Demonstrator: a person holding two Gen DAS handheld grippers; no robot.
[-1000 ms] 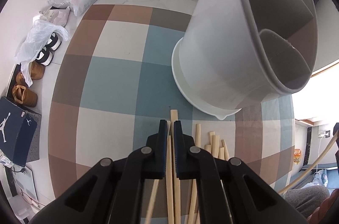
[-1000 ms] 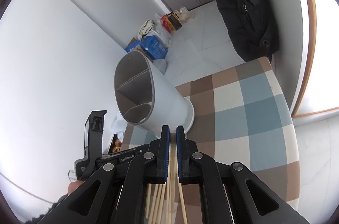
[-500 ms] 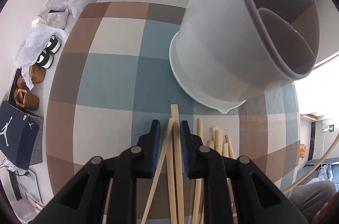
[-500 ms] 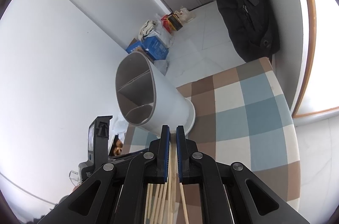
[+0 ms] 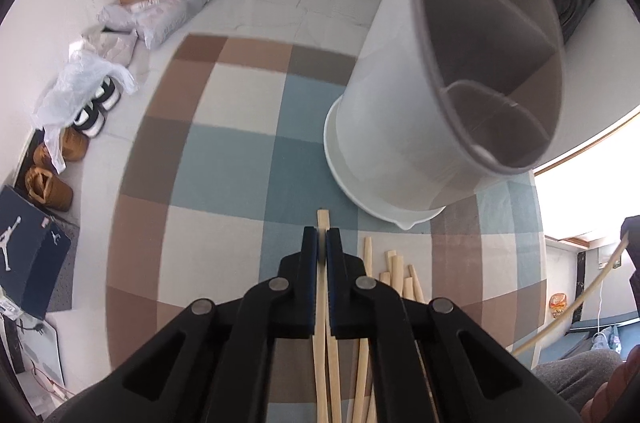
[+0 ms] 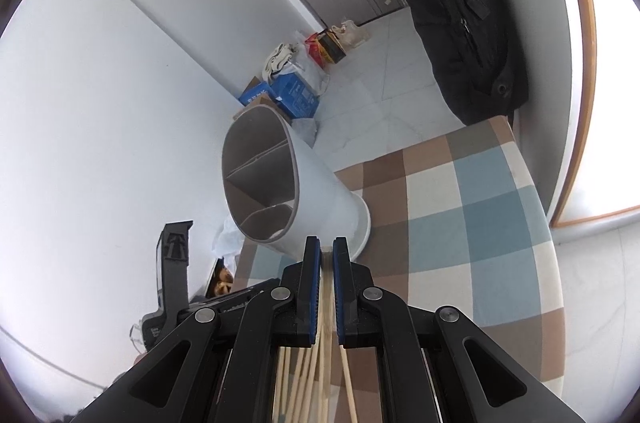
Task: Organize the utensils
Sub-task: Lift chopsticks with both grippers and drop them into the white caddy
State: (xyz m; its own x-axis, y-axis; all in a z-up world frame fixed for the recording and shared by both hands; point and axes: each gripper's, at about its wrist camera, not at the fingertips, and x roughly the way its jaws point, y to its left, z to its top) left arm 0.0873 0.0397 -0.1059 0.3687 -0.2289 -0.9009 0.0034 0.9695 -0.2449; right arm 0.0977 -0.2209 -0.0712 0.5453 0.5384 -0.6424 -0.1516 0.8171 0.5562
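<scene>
Left fingers have just closed on one chopstick; the pick from the pile looks made.

Your left fingers point(image 5: 322, 243), which stood a little apart half a second ago with two sticks between them, now pinch a single chopstick point(image 5: 323, 219) at lower centre, its end poking past the tips. The pile point(image 5: 394, 275) lies just right of it on the table point(image 5: 224, 159); the holder point(image 5: 460, 95) stands upper right. Left points steeply down. Your right fingers point(image 6: 326, 249) are closed on chopsticks point(image 6: 326, 303), angled gently down towards the holder point(image 6: 280, 187).
</scene>
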